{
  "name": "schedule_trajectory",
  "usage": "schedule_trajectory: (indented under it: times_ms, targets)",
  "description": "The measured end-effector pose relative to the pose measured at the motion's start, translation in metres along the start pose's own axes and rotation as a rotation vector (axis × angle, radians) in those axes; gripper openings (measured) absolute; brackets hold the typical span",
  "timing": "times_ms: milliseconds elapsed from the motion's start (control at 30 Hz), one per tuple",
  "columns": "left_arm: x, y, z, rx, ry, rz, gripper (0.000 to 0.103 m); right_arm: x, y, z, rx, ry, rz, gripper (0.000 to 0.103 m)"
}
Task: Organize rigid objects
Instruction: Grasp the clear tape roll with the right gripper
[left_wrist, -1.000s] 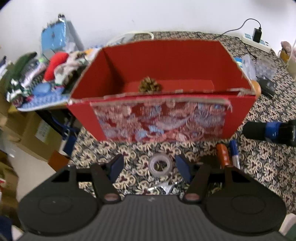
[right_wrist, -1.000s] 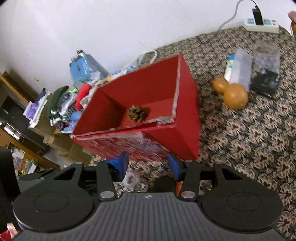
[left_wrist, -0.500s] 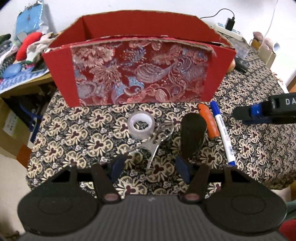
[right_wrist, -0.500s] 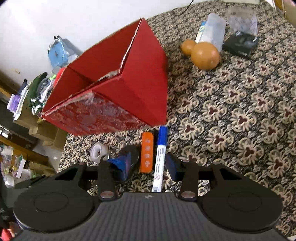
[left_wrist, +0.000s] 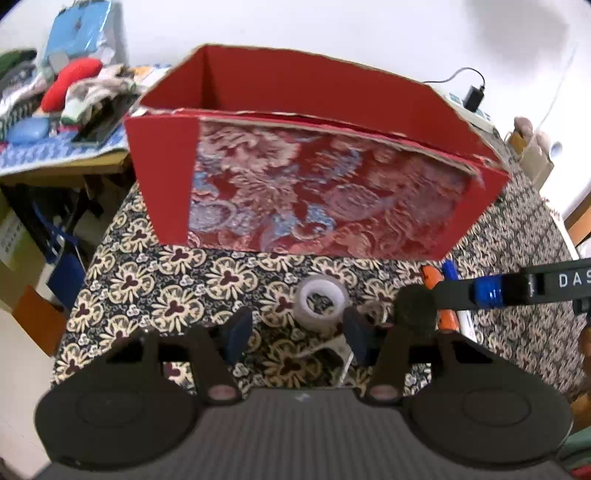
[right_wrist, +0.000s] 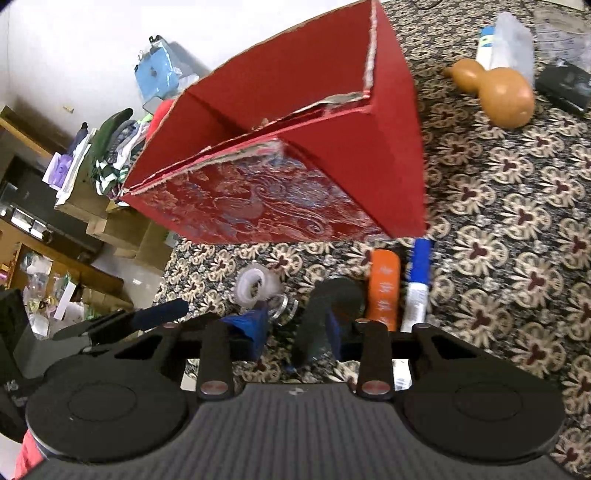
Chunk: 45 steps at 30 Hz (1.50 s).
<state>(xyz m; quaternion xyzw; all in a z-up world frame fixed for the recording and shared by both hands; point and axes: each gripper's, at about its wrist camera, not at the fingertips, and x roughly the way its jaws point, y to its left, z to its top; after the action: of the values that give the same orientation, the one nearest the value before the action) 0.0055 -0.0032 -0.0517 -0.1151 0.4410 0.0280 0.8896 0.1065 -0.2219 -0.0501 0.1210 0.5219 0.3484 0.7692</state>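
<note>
The red box (left_wrist: 314, 192) walls off the middle of the counter (left_wrist: 140, 280). Between it and the near edge, a tape roll (left_wrist: 322, 304), a black oval object (left_wrist: 415, 310), an orange tube (right_wrist: 384, 288) and a blue marker (right_wrist: 417, 280) crowd the strip; toward the near left corner the cloth lies bare.

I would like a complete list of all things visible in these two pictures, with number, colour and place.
Red cardboard box: one, patterned front, on the floral tablecloth.
Clear tape roll: one, in front of the box.
Black oval object: one, right of the tape.
Orange tube: one, beside the black object.
Blue-capped white marker: one, right of the tube.
Tan gourd: one, far side of the table.
Power strip with charger: one, behind the box.
Left gripper: jaws closing, apart around the tape.
Right gripper: jaws apart at the black object.
</note>
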Motion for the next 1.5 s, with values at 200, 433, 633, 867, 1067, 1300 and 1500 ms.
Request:
schedule_trajectory:
  times_ms: [200,433,633,867,1067,1300,1500]
  targets:
    - [0.019,0.016,0.010,-0.081,0.051,-0.056,0.041,0.018,0.019,0.015,-0.029,-0.013,-0.008,0.014]
    - [0.033,0.010,0.013,-0.030,0.087,-0.089,0.020,0.042,0.036,0.015,-0.100,0.000,-0.036,0.012]
    - [0.041,0.013,0.015,-0.017,0.113,-0.118,0.011,0.058,0.042,0.015,-0.148,0.021,-0.077,0.009]
    - [0.045,0.022,0.020,-0.025,0.129,-0.164,0.012,0.070,0.044,0.018,-0.135,0.047,-0.100,0.008]
    - [0.047,0.029,0.020,-0.011,0.122,-0.196,0.012,0.077,0.044,0.020,-0.134,0.070,-0.118,0.008]
    - [0.051,0.025,0.017,-0.005,0.115,-0.194,0.011,0.085,0.039,0.021,-0.116,0.091,-0.124,0.002]
    - [0.052,0.027,0.013,-0.016,0.101,-0.188,0.009,0.085,0.037,0.022,-0.105,0.097,-0.103,0.000]
